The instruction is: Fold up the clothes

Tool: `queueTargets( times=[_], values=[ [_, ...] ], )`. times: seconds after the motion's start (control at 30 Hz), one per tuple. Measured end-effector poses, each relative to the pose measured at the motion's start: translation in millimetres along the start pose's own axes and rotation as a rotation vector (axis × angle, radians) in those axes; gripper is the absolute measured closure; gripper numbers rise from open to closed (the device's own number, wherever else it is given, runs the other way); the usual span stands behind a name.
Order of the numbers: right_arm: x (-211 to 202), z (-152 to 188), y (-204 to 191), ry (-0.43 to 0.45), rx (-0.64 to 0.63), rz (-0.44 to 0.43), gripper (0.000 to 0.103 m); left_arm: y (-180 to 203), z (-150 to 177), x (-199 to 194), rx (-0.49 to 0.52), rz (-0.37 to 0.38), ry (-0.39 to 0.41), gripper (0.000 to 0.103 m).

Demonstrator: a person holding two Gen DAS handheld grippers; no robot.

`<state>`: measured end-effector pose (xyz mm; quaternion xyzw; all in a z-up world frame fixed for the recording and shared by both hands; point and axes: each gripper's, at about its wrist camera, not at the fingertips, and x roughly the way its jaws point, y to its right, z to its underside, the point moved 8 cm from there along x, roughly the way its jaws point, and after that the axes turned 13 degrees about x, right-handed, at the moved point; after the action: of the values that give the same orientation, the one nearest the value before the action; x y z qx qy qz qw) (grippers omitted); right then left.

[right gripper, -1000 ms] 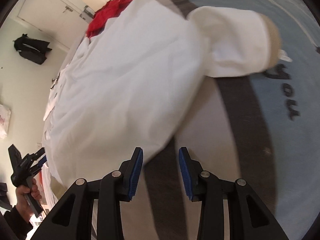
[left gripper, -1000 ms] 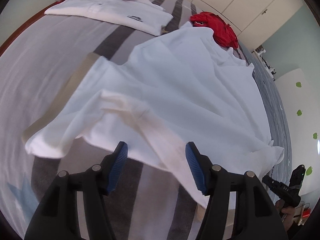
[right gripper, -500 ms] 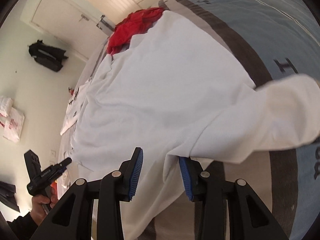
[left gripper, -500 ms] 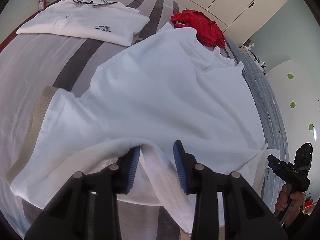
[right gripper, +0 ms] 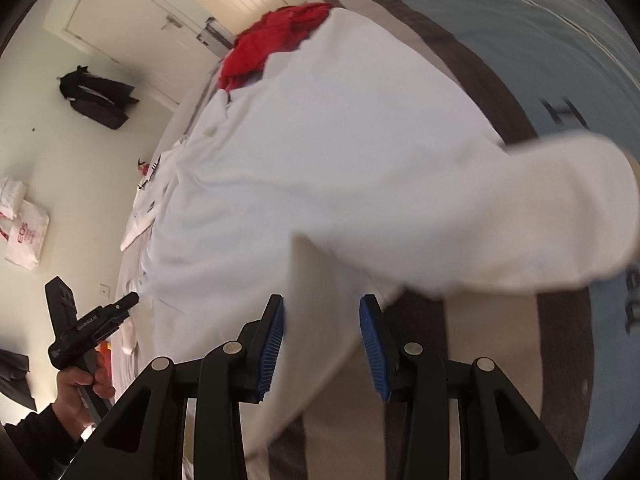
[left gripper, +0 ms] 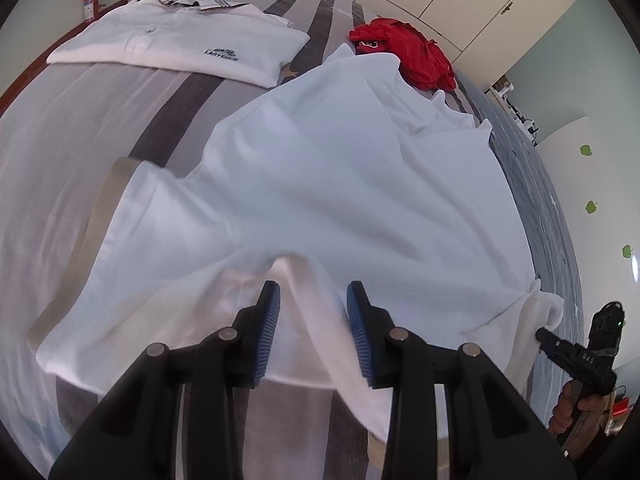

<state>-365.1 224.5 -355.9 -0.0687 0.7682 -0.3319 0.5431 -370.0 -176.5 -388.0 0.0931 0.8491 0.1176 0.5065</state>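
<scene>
1. Left wrist view: the left gripper (left gripper: 313, 336) has its blue-padded fingers (left gripper: 269, 332) parted, with a raised ridge of the white shirt (left gripper: 340, 184) between them; neither pad looks pressed shut on it. A second ago the fingers stood wider, short of the shirt's near edge; half a second ago they had narrowed around the fold. They have since reopened a little, with the fold running further in between them.

2. Ahead of the fingers the shirt spreads wrinkled across the striped bed (left gripper: 80, 120). Its sleeve (left gripper: 120, 216), with a beige cuff, lies to the left of the fingers. Beyond lie a folded white polo (left gripper: 180, 46) and a crumpled red garment (left gripper: 408, 56). The right gripper (left gripper: 540, 334) shows far right, touching the shirt's other corner.

3. Right wrist view: the right gripper (right gripper: 322, 344) is likewise parted, with a cloth edge hanging between the pads, apparently unclamped. The other sleeve (right gripper: 532, 216) hangs blurred, up and right of the fingers. A second ago it lay further ahead with only bedspread between the fingers.

4. The left gripper (right gripper: 132, 299) appears at far left by the shirt's edge.

5. Judgement: both tools have moved in to straddle the near corners, so closing on them seems the next step before lifting to fold.
</scene>
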Motion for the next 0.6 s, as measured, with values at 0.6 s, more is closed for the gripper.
queueTargets(
  times=[0.6],
  values=[
    [14.7,-6.8,-23.6,0.022,0.032,-0.032,0.067,1.3,9.8,18.5,0.004,0.040,-0.044,0.071]
  ],
)
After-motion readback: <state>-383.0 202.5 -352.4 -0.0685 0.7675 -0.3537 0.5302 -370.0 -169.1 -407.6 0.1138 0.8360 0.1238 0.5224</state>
